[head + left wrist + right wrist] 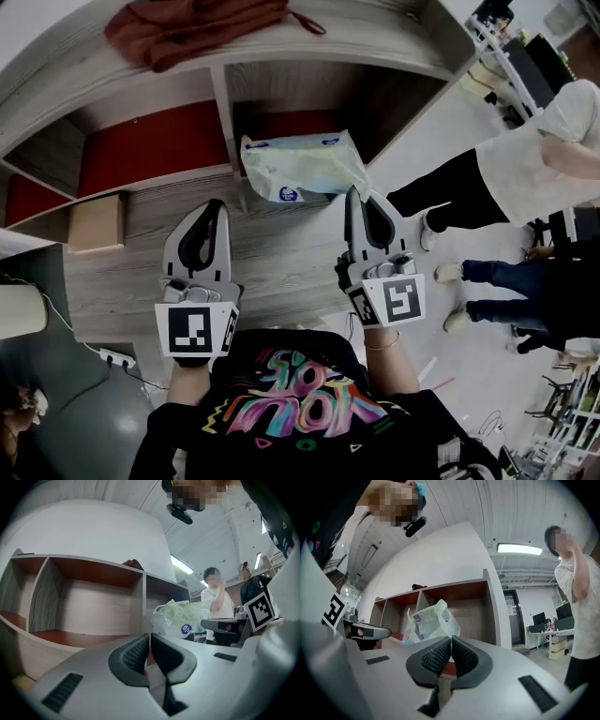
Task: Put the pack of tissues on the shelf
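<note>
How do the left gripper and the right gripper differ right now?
The right gripper pinches the pack of tissues by its plastic edge; the left gripper holds nothing. The left gripper points at the shelf's divider; the right gripper points at the compartment right of it. Both have their jaws together.

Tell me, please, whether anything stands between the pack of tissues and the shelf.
Nothing visible does. The pack of tissues, pinched by the right gripper, hangs just before the open right-hand compartment of the shelf; the divider stands to its left.
</note>
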`<state>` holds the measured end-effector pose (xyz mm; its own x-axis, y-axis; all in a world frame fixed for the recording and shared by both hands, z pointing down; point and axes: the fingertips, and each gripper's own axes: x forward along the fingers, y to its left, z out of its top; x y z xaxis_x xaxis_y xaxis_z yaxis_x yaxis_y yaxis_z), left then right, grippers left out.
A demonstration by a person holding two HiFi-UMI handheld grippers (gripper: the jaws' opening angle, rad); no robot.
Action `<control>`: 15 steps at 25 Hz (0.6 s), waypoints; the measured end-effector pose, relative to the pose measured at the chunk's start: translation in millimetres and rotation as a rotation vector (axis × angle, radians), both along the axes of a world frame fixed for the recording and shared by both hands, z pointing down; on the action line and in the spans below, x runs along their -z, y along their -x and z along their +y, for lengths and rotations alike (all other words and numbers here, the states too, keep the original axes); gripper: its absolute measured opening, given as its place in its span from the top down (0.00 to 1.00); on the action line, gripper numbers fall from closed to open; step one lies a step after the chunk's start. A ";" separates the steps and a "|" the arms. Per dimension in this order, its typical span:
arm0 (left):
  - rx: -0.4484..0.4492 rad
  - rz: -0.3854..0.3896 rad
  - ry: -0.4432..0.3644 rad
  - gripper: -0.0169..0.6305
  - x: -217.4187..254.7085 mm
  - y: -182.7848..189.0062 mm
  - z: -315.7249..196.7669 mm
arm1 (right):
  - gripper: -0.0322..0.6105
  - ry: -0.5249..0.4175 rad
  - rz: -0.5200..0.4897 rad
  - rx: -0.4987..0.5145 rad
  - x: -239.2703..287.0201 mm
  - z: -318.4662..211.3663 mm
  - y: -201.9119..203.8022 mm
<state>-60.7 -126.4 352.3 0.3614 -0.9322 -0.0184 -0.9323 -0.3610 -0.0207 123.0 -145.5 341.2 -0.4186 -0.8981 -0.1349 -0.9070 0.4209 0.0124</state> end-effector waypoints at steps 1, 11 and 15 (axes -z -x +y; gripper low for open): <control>-0.004 0.001 0.002 0.92 -1.3 -0.3 -1.1 | 0.92 0.001 0.001 -0.004 -0.8 -0.9 -0.3; -0.017 -0.001 0.010 0.92 -5.3 -5.8 -3.6 | 0.92 0.010 -0.004 -0.026 -5.7 -1.9 -8.7; -0.020 -0.005 0.012 0.92 -6.3 -10.7 -2.5 | 0.92 0.008 0.001 -0.033 -7.2 -5.9 -13.4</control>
